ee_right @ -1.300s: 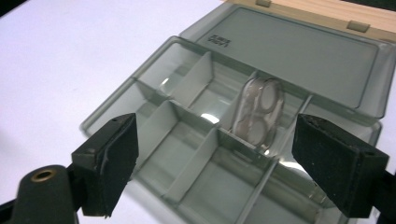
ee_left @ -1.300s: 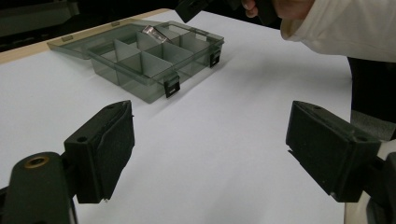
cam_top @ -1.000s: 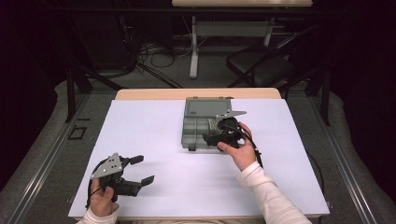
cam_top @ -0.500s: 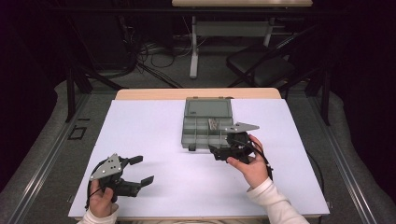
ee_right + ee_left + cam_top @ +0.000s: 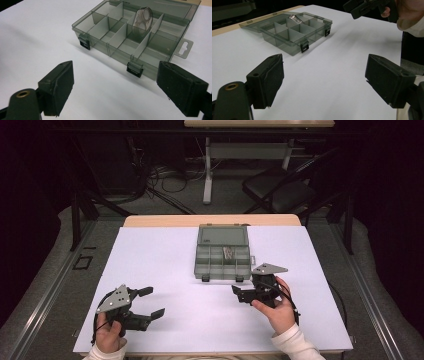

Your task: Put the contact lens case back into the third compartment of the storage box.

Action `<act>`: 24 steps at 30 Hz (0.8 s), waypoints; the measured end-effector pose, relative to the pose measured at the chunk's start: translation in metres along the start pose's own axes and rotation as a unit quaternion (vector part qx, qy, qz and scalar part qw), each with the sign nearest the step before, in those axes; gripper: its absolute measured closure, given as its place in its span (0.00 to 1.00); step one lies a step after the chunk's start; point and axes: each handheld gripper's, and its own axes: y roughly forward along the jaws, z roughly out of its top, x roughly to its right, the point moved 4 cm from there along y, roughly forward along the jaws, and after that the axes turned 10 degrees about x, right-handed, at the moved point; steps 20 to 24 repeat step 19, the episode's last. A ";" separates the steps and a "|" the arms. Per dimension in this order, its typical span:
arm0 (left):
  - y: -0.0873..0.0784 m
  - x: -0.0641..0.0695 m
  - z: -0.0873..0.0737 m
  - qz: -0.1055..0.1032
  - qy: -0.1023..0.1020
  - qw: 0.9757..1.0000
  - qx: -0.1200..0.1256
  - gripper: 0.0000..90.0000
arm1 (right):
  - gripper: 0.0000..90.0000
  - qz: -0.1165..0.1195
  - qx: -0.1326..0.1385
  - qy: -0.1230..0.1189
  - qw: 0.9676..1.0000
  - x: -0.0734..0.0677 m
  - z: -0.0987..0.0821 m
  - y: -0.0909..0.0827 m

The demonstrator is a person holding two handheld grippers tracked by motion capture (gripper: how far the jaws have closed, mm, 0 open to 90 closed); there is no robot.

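High view
- Organizer box: a smoke-grey compartment box (image 5: pixel 221 260) sits open on the white table sheet (image 5: pixel 165 255), past the middle; its lid (image 5: pixel 222 235) lies flat on the far side, its two latches face the person.
- Contents: one small clear packet (image 5: pixel 229 253) stands in a middle cell; the other cells look bare.
- Right gripper (image 5: pixel 241 293): just near and right of the box's near right corner, jaws wide apart with nothing between them, tips pointing left.
- Left gripper (image 5: pixel 151 302): well apart from the box, near left of the sheet, jaws wide and empty.
- Nearer hand: the right one by far.

Left gripper view
- Jaws: both black pads (image 5: pixel 272 75) stand wide, bare sheet between them.
- Box direction: ahead and to the left of the jaw line, far off (image 5: pixel 292 32); long side running across the view.
- Other gripper: held by a hand at the far right (image 5: pixel 372 7).

Right gripper view
- Jaws: wide, empty, pads (image 5: pixel 62 80) over bare sheet.
- Box direction: straight ahead and slightly right (image 5: pixel 140 37), near, not touching; near wall with its two latches (image 5: pixel 135 68) faces the jaws at a slant.
- Packet: clear, with two round shapes inside (image 5: pixel 142 20), leaning upright in a cell of the second row.
- Judgement: a short push forward would bring these jaws over the near cells; the packet's flat faces lie roughly across the jaw gap, so the wrist may need turning.
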 end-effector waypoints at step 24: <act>0.001 0.000 0.000 -0.002 0.002 1.000 -0.003 0.18 | 0.16 -0.020 0.016 0.012 1.000 0.018 -0.032 -0.014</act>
